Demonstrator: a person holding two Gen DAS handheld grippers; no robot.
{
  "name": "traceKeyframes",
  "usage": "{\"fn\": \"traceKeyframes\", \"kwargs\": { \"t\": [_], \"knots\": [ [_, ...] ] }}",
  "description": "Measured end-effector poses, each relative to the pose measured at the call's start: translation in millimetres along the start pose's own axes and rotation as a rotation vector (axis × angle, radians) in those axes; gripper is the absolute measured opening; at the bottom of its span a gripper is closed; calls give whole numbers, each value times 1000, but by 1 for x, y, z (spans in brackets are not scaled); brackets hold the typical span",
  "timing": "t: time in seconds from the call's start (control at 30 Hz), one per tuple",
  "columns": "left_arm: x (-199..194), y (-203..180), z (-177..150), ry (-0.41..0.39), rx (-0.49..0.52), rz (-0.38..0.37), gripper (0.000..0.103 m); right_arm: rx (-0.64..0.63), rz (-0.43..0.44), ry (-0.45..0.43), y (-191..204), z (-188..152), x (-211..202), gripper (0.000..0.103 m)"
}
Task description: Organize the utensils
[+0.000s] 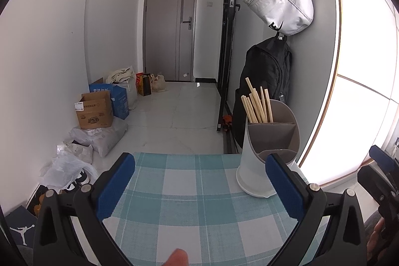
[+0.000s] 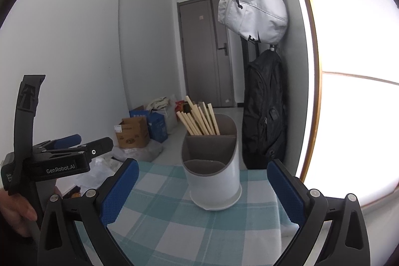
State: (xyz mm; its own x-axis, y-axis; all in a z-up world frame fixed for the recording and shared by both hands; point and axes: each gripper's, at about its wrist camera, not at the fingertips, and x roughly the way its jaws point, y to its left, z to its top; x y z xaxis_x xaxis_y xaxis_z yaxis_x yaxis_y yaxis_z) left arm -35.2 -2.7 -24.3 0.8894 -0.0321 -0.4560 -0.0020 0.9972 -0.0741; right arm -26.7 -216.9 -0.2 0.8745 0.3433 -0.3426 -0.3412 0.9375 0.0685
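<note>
Though perhaps glare-hidden, left-view-only fingertip below chopsticks

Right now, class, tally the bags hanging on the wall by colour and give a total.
White bag: 1
Black backpack: 1
Total: 2

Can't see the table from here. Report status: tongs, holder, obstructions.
Left tongs open, empty. Right tongs open, empty. Utensil holder upright on checked cloth, chopsticks in far compartment, other two look empty. Nothing between tongs and holder.
</note>
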Motion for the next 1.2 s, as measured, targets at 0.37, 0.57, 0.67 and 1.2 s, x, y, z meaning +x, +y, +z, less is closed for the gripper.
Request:
{"fn": "traceKeyframes", "kwargs": {
  "t": [0.37, 0.57, 0.67, 1.2],
  "knots": [
    [-2, 0, -2, 7, -10, -8, 102, 3, 2, 4, -1, 0, -1, 103],
    [-3, -2, -2, -1, 2, -11, 102, 1, 1, 4, -1, 0, -2, 103],
    [-3, -2, -2, 1, -3, -14, 102, 0, 3, 3, -1, 0, -2, 103],
    [-2, 2, -1, 4, -21, -6, 102, -6, 11, 8, 0, -1, -2, 103]
  ]
}}
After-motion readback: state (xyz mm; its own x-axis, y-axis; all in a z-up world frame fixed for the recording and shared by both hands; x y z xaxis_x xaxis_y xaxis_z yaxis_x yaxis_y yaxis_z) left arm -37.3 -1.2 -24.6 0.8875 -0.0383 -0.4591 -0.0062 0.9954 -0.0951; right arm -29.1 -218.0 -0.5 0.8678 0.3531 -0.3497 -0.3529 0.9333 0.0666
